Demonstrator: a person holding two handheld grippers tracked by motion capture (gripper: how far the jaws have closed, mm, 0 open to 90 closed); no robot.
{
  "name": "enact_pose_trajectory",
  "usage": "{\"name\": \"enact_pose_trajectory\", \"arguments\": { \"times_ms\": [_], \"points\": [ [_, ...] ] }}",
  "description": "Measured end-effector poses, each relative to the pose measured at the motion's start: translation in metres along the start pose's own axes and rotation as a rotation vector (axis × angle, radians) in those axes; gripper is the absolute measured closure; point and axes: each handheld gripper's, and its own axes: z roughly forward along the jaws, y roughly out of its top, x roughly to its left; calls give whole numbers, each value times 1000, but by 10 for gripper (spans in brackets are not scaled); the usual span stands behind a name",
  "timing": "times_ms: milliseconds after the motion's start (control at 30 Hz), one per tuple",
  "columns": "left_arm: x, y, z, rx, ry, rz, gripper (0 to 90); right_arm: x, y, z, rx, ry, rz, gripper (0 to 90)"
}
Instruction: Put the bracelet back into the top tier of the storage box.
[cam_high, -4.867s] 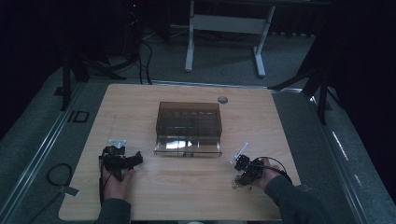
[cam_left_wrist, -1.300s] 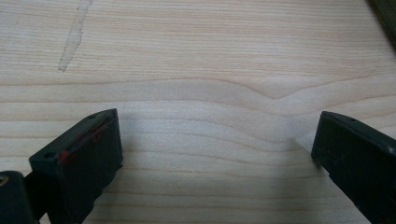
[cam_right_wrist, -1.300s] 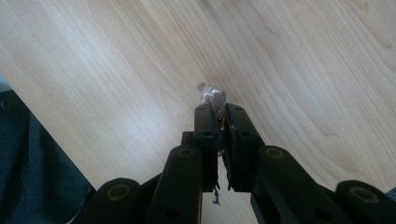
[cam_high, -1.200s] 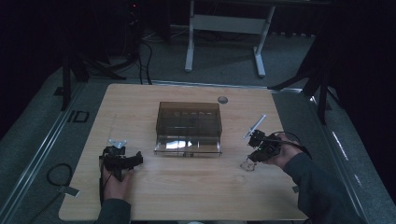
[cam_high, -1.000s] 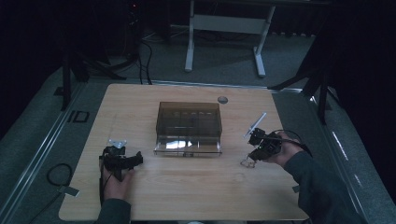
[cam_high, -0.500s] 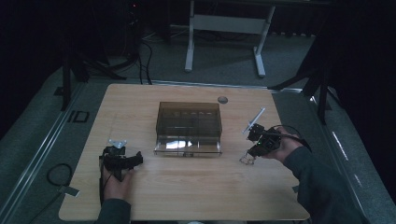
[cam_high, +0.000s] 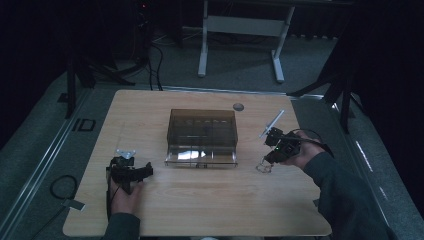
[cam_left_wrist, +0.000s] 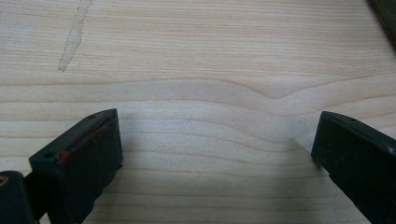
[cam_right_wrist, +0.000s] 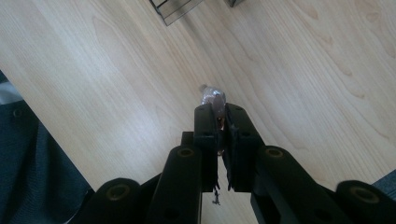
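Your left gripper (cam_high: 134, 172) rests open on the table (cam_high: 200, 200); your right gripper (cam_high: 272, 156) is clamped on a small wrapped object (cam_right_wrist: 214, 99).

At the near left, your left hand (cam_high: 125, 196) holds its gripper low on the wood, and the left gripper view shows its two black jaws spread wide with bare wood grain between them. A smoky see-through plastic box (cam_high: 202, 136) sits at the middle of the table, well apart from both grippers, and a small round grey disc (cam_high: 238, 106) lies beyond it near the far edge. At the right, your right hand (cam_high: 300, 152) holds its gripper raised just right of the box, jaws pinched together on the small shiny piece, which sticks out past the tips; what it is cannot be told.
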Motion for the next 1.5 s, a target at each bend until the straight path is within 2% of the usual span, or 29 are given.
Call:
{"name": "enact_pose_trajectory", "arguments": {
  "times_ms": [1500],
  "points": [
    [0,0,0,0,-1,-3,19,-3,22,-27,-47,-13,-30,844]
  ]
}}
